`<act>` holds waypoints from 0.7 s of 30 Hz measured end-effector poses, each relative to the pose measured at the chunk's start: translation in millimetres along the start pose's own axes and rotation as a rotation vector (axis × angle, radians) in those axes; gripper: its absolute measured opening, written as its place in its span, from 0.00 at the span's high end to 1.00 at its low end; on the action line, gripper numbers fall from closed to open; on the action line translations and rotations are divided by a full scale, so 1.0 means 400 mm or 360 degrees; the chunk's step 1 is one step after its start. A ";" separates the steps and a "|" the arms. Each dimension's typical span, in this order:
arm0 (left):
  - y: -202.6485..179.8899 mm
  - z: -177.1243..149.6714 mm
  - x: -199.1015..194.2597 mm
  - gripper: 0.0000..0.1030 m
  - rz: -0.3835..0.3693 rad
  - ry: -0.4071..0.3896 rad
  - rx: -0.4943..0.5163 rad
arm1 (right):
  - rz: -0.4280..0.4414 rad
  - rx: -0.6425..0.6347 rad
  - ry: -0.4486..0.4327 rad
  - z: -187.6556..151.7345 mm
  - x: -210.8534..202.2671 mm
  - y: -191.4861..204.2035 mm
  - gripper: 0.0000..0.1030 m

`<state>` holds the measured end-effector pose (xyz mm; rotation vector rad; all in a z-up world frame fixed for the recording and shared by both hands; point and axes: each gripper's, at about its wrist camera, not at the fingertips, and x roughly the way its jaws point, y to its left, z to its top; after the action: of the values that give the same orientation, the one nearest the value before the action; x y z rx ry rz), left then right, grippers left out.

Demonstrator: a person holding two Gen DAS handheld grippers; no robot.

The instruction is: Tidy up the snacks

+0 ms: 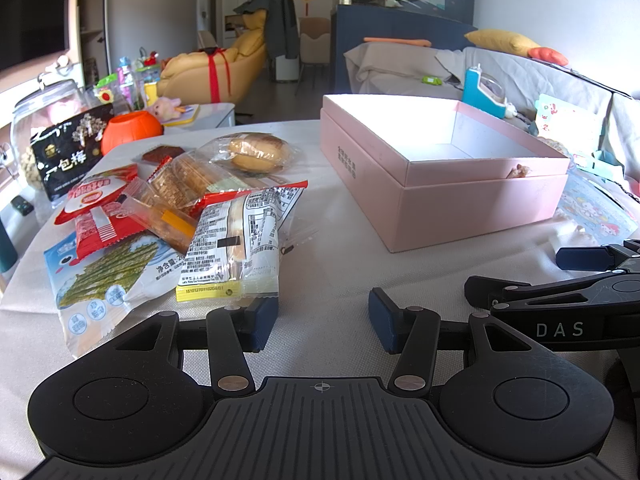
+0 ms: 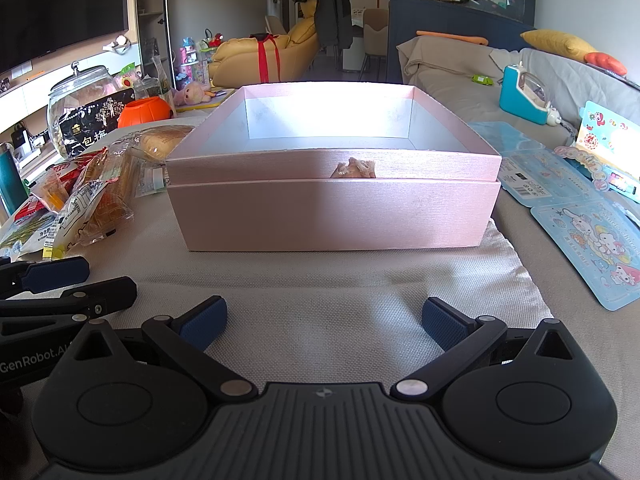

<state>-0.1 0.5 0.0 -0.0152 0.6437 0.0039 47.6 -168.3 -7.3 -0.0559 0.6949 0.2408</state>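
Two handheld black grippers with blue padded fingers rest low over a table covered in pale woven cloth. The left gripper has its jaws apart with only cloth between them; nothing is held. The right gripper stands wider open, also holding nothing, and sits just beside the left one, whose blue fingertips show at the left edge of the right wrist view.

A rectangular pink cardboard box without a lid sits in the middle of the table, directly ahead of the right gripper and ahead and to the right of the left gripper. Its pale inside looks bare as far as can be seen. A small crumpled beige scrap sticks out of the seam on its near wall.

A heap of wrapped snacks lies left of the box, apart from it. Nearest the left gripper is a clear and white printed packet with a yellow barcode strip, almost touching the left finger. Beside it lie a blue and white seaweed snack bag, a red and white packet, clear wrappers of brown biscuits and a wrapped round bun. Behind them stand a black pouch with white lettering, a glass jar and an orange pumpkin-shaped cup.

Blue cartoon sticker sheets lie right of the box.
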 end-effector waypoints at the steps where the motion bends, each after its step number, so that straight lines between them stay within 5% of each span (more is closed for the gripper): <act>1: 0.000 0.000 0.000 0.45 0.0000 0.0000 0.0000 | 0.0000 0.0000 0.0000 0.000 0.000 0.000 0.00; 11: 0.002 0.000 -0.001 0.46 -0.0010 -0.0003 -0.0010 | 0.0000 0.0000 0.0000 0.000 0.000 0.000 0.00; 21: 0.143 0.067 -0.103 0.53 -0.0234 -0.0064 -0.0113 | 0.0078 -0.0075 0.0200 0.018 -0.009 -0.002 0.00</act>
<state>-17.5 58.0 45.2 -0.1307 0.6007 -0.1147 49.5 -168.7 0.4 -0.0999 0.8164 0.3029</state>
